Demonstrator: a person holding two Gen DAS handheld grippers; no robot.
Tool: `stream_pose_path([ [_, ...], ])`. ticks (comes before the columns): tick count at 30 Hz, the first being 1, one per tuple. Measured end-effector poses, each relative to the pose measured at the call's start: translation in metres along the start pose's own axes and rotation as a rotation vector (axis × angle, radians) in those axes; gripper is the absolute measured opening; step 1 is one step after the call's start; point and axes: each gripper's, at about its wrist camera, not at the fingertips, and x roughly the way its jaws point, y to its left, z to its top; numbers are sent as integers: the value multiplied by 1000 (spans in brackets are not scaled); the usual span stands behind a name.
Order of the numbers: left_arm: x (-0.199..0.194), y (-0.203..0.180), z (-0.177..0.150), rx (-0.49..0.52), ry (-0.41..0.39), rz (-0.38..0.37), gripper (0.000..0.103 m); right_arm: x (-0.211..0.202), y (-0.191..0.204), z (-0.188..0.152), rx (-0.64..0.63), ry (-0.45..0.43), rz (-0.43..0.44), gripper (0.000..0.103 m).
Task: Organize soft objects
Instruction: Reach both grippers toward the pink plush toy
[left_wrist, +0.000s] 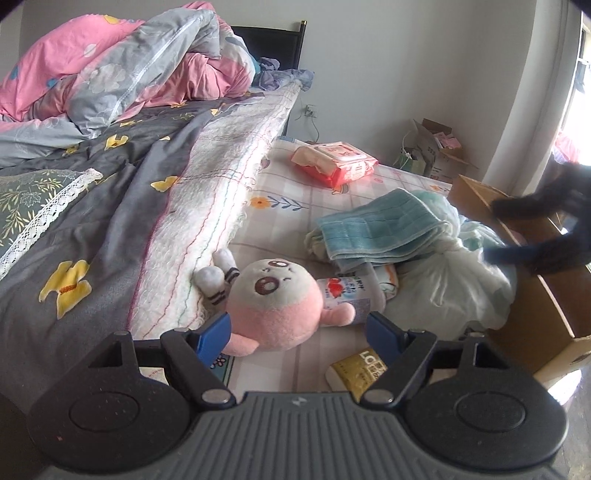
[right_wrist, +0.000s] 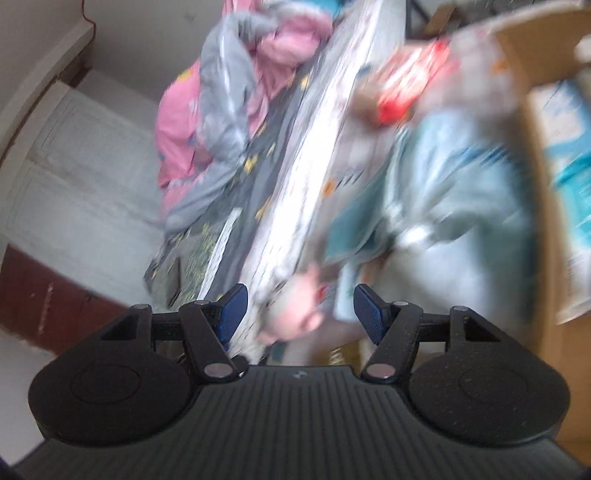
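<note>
A pink and grey plush toy (left_wrist: 280, 306) lies on the checked bed sheet (left_wrist: 295, 192), against the edge of a white quilt (left_wrist: 221, 184). My left gripper (left_wrist: 299, 332) is open, with its blue pads on either side of the toy and not pressing it. A folded teal towel (left_wrist: 376, 225) rests on a white plastic bag (left_wrist: 443, 280) behind the toy. My right gripper (left_wrist: 509, 230) shows as a dark blur over the cardboard box (left_wrist: 546, 295). In the blurred right wrist view the right gripper (right_wrist: 301, 306) is open and empty, with the plush toy (right_wrist: 295, 295) beyond it.
A red pack of wipes (left_wrist: 336, 162) lies further back on the sheet. A labelled packet (left_wrist: 343, 291) and a yellow packet (left_wrist: 362, 369) lie beside the toy. A pink and grey duvet (left_wrist: 110, 66) is heaped at the bed's head. Boxes (left_wrist: 436, 151) stand by the far wall.
</note>
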Motion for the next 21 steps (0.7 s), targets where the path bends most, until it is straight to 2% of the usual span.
stream_pose_path([
  [5,17,9,0,34,-3,11,80,81,13,-25,68,103,-4,62],
  [10,39,12,1,91,25,20,72,133,0,-42,144,138,-59,51],
  [14,49,16,2,83,49,-5,67,152,-10,-54,211,124,-74,43],
  [16,50,18,2,78,55,-21,66,156,-16,-57,234,111,-81,29],
  [18,49,17,1,86,56,-28,66,159,-20,-60,250,100,-73,22],
  [19,49,17,1,89,57,-31,66,159,-21,-61,250,98,-64,13],
  [21,46,17,1,93,58,-41,68,157,-20,-61,228,91,-65,11],
])
